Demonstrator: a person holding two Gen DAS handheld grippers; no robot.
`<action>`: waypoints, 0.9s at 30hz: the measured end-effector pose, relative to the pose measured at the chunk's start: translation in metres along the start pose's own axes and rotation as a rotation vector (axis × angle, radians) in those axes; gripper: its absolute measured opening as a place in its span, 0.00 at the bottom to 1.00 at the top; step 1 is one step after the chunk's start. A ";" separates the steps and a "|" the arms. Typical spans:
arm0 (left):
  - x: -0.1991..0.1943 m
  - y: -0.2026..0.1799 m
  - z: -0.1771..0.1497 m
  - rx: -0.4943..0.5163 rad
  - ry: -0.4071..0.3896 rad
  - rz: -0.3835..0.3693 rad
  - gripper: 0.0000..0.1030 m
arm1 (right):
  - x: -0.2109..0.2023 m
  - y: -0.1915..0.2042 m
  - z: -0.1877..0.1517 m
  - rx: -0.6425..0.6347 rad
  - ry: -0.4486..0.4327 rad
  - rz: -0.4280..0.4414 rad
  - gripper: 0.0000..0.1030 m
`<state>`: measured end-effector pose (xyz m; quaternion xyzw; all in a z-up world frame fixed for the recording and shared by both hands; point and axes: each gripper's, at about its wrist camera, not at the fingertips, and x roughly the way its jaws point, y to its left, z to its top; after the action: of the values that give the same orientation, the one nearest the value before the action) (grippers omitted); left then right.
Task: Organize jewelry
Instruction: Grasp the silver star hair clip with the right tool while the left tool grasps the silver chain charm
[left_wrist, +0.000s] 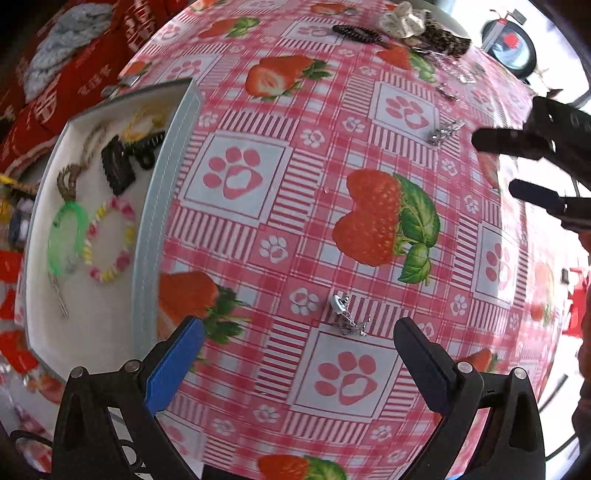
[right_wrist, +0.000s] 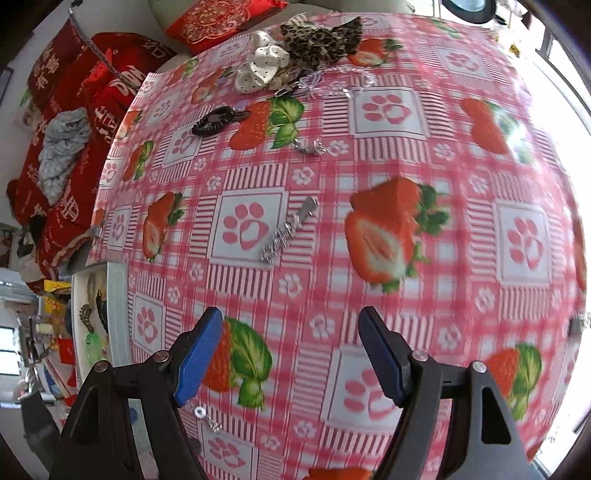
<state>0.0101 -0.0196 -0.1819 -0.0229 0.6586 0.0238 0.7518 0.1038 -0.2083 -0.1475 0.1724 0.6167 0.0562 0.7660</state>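
Now, over on the far left, the pale grey-rimmed tray with the white lining (left_wrist: 147, 229) is sitting with a green ring (left_wrist: 68, 236), a pink-and-yellow beaded bracelet (left_wrist: 109, 240) and a black claw clip (left_wrist: 117, 168) already inside. Moving right, the left gripper (left_wrist: 299, 354) is hovering with its jaws wide apart, empty, and the small silver dangling earring (left_wrist: 345, 314) is lying on the cloth between them, just ahead. Risk here: it is tiny and flat, so the pads may be skating over it or flicking it away. Further right, the right gripper (right_wrist: 291, 354) is gaping too, holding nothing, facing a silver sparkly hair clip (right_wrist: 290, 230). Underneath, the glossy pink strawberry-and-paw-print tablecloth (left_wrist: 369, 110) is covering a round table; red cushions (right_wrist: 74, 110) beyond.
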 end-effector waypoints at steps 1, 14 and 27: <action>0.002 -0.002 -0.001 -0.010 0.002 0.009 0.97 | 0.003 0.000 0.004 -0.005 0.006 0.005 0.76; 0.029 -0.013 -0.009 -0.077 0.044 0.027 0.71 | 0.040 0.005 0.043 -0.002 0.026 -0.038 0.72; 0.031 -0.038 -0.003 -0.081 0.021 0.005 0.44 | 0.058 0.035 0.048 -0.121 -0.030 -0.250 0.29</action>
<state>0.0137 -0.0579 -0.2132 -0.0520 0.6649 0.0522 0.7433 0.1682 -0.1681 -0.1804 0.0486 0.6172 -0.0054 0.7853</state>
